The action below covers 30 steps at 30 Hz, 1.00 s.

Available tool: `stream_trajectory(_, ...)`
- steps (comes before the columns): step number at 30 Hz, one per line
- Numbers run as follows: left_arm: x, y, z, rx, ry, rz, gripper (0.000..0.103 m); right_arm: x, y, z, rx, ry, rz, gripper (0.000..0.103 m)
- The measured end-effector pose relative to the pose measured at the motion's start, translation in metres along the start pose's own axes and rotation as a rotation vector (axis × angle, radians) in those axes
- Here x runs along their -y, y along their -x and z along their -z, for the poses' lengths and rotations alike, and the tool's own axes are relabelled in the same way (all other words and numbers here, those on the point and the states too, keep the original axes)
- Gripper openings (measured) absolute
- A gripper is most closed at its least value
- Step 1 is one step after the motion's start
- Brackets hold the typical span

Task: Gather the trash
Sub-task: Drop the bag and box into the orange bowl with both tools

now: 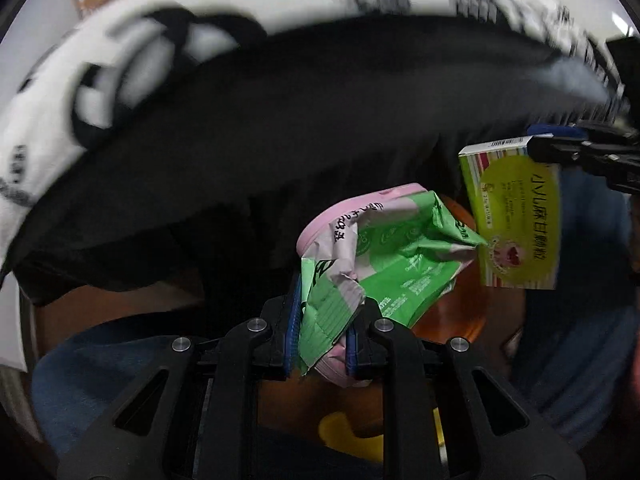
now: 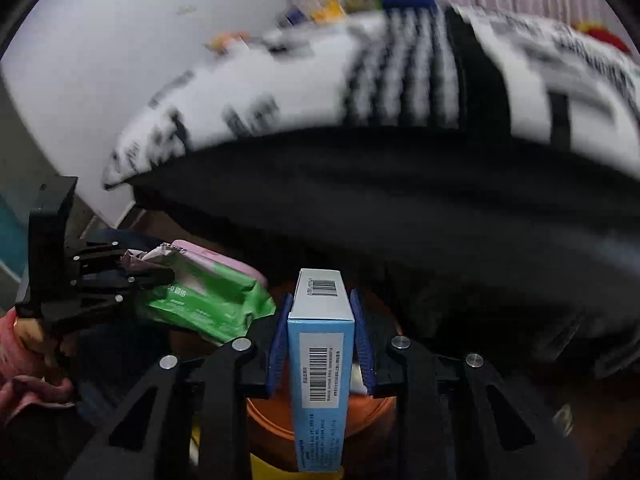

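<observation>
The left wrist view showed the broad printed face of the carton, lime green with striped edges and a round emblem; the right wrist view showed only its narrow light-blue side and barcode labels. The carton was a flat rectangular cardboard box, held upright between the blue ribbed pads of the right gripper, whose jaws stood narrow and pressed on its two broad faces.

The left gripper was clamped almost fully closed on a crumpled green and pink wrapper. The wrapper was a soft, creased plastic film pack with one rounded pink end. In the right wrist view the wrapper hung just left of the carton.

Both items were above the dark opening of a black bag with a white, black-printed outer rim. The rim print was motion-blurred and unreadable. An orange rounded object below the grippers was largely covered.
</observation>
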<state>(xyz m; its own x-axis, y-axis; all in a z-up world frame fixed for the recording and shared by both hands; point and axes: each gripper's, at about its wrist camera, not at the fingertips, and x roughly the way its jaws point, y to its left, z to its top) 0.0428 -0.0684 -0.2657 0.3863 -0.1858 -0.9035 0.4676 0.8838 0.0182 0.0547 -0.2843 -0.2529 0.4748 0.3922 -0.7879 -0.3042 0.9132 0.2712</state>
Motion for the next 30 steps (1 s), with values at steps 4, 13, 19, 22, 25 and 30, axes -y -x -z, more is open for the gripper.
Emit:
stream_trajectory(4, 0.012, -0.030, 0.003, -0.065, -0.026, 0.004, 0.017, 0.002, -0.013, 0.007, -0.001, -0.029, 0.028, 0.030)
stream_trajectory(13, 0.028, -0.028, -0.004, -0.011, -0.114, -0.054, 0.072, 0.006, -0.017, 0.000, 0.021, -0.051, 0.071, 0.070)
stream_trajectory(19, 0.024, -0.022, -0.013, -0.001, -0.098, -0.052, 0.072, 0.005, -0.008, 0.000, 0.024, -0.038, 0.076, 0.074)
stream_trajectory(22, 0.025, -0.016, -0.011, 0.004, -0.089, -0.048, 0.072, 0.001, -0.007, 0.000, 0.023, -0.029, 0.076, 0.075)
stream_trajectory(25, 0.019, -0.007, -0.011, 0.005, -0.068, -0.038, 0.072, -0.002, -0.005, -0.001, 0.021, -0.020, 0.082, 0.075)
stream_trajectory(30, 0.013, 0.000, -0.013, 0.022, -0.034, -0.025, 0.072, -0.009, -0.002, -0.005, 0.026, 0.002, 0.103, 0.076)
